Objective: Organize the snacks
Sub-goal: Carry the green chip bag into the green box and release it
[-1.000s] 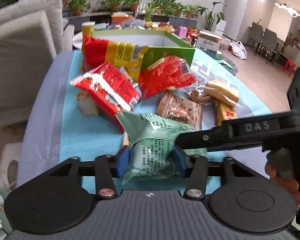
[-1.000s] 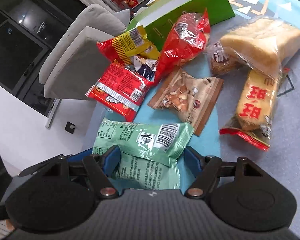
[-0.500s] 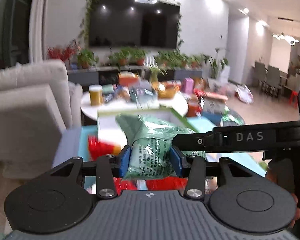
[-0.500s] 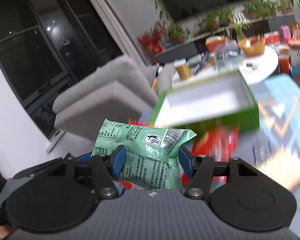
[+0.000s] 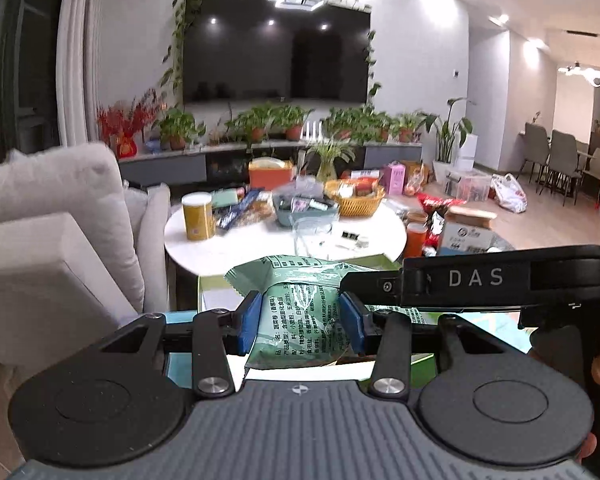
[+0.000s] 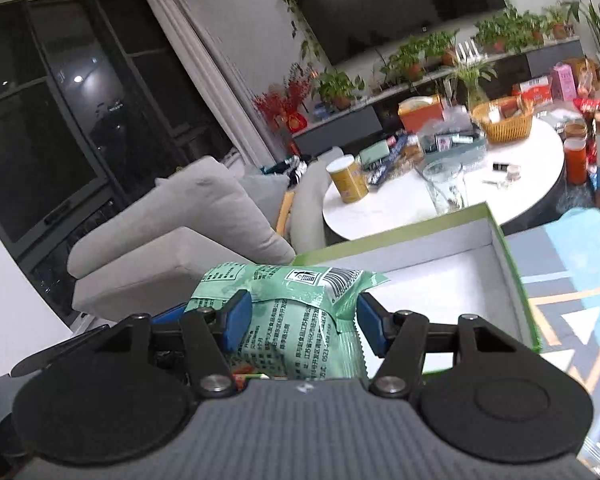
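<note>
Living room backdrop: grey sofa (image 6: 172,236) at nine o'clock, cluttered round white table (image 6: 440,196) at one. Centre frame, green snack packet (image 6: 296,320) pinched from both sides by left gripper (image 5: 300,320) and right gripper (image 6: 298,322), raised before open green box (image 6: 516,276) at three o'clock.

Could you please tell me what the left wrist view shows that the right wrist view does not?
Only the left wrist view shows the right gripper's DAS bar and dining chairs. Only the right wrist view shows the dark window and the green box's empty white inside. Both show a green packet pinched between blue jaws, the round table, the TV and the sofa.
</note>
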Demonstrator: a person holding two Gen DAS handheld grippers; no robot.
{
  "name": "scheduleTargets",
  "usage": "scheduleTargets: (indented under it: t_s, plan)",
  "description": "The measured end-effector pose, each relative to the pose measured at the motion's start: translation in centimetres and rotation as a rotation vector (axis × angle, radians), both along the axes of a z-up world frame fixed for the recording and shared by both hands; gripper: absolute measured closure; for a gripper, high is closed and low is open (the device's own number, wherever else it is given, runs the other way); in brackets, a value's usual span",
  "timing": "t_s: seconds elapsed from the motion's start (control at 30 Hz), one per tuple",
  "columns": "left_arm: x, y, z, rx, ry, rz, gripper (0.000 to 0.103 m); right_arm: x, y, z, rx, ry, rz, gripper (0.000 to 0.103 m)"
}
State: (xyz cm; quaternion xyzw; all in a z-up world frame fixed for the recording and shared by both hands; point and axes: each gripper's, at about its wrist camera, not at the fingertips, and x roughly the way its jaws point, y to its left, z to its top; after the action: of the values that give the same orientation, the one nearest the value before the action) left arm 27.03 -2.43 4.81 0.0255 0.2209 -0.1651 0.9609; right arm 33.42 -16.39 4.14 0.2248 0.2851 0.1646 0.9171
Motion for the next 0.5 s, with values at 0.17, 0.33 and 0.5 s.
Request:
scheduleTargets:
  t_s: [0.17,0.33,0.5]
  plan:
    - [3.4,0.7,-2.4,0.011,0.056,0.025,0.063,3.2,0.6,-2.3,0.01,0.062,0.02,0.065]
    - [5.7,1.4,-4.7,0.015,0.124,0.044,0.063,4.9,1.5,-4.3,0.001,0.123,0.032,0.065]
    - [6.1,1.5,-6.0,0.043,0.158,0.058,0.063,5.0,2.3,-5.3,-0.013,0.163,0.043,0.065]
